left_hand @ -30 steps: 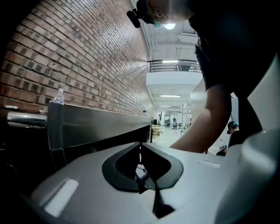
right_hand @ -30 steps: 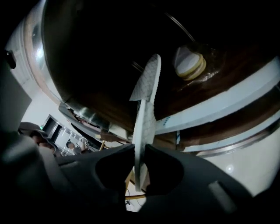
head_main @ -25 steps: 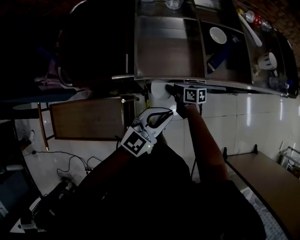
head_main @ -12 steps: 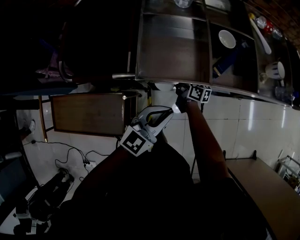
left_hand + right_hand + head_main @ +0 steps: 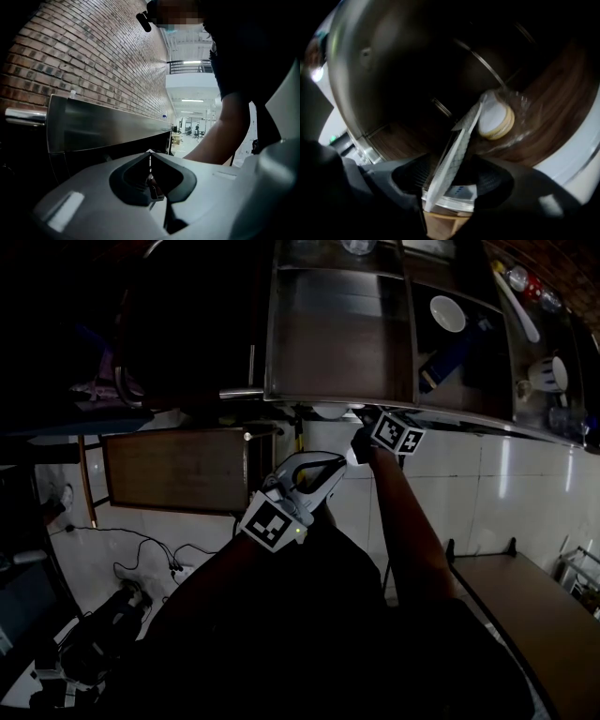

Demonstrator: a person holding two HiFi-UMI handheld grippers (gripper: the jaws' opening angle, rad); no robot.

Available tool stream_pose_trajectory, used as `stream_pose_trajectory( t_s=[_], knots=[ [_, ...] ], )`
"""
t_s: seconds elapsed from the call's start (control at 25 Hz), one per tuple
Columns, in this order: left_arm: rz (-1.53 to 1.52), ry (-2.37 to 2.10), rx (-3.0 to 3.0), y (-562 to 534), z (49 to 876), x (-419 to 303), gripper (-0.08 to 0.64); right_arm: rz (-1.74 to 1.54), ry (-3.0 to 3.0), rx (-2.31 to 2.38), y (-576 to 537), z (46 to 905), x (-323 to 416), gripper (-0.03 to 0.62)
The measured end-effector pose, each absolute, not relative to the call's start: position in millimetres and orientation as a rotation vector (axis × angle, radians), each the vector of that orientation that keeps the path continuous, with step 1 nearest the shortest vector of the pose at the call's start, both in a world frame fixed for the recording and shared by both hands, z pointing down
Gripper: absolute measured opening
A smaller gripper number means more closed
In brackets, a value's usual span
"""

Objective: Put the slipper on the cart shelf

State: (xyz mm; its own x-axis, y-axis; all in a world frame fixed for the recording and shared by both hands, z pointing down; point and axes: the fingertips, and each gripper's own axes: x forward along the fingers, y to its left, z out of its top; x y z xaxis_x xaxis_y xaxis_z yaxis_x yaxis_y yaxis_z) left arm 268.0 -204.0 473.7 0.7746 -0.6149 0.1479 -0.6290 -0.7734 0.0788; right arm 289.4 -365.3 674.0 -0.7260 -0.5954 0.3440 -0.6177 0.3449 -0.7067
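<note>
White tile floor (image 5: 525, 493) runs under a steel cart (image 5: 328, 397) that fills 12 o'clock of my head view, all of it dim.

The change is on my right. The right gripper (image 5: 454, 179) has just been opening its jaws, and they stand wide apart. The slipper (image 5: 457, 150) is between them, on edge and leaning toward 1 o'clock, its quilted sole facing left. Neither pad looks to be pressing on it. Its far end looks to rest on the wood-grain shelf (image 5: 553, 108) inside the cart. I read that as the release: the slipper is on the shelf, and the task is as good as done, provided it does not tip out when I back the claw away. A round white piece (image 5: 497, 119) with a tan rim lies just past it at 1 o'clock. I cannot tell whether it belongs to the slipper.

Poses, left first. The left gripper (image 5: 328, 467) hangs near the middle of the head view, short of the cart and pointing toward 1 o'clock. Its own view shows the jaws together with nothing in them, so I take it to be idle. My right forearm (image 5: 408, 521) reaches from 5 o'clock up toward 12. That gripper's nose goes in under the cart's rim, and its marker cube (image 5: 398, 435) sits just outside.
</note>
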Motion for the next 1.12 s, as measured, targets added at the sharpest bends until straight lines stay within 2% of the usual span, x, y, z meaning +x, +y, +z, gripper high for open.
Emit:
stream_pose_trajectory(
  t_s=[0.24,0.56,0.96,1.12],
  knots=[
    [0.153,-1.014,2.843,-202,466,266,0.011,1.235,-2.597,1.155,-347,644,306,0.264],
    [0.165,-1.080,2.824,-190,450,245,0.004,1.116,-2.720,0.921,-271,581,301,0.262],
    [0.166,-1.235,2.688,-158,434,200,0.000,0.652,-2.997,0.476,-195,468,232,0.255],
    [0.161,-1.298,2.664,-147,429,179,0.000,0.526,-3.031,0.381,-179,447,204,0.243]
  ],
)
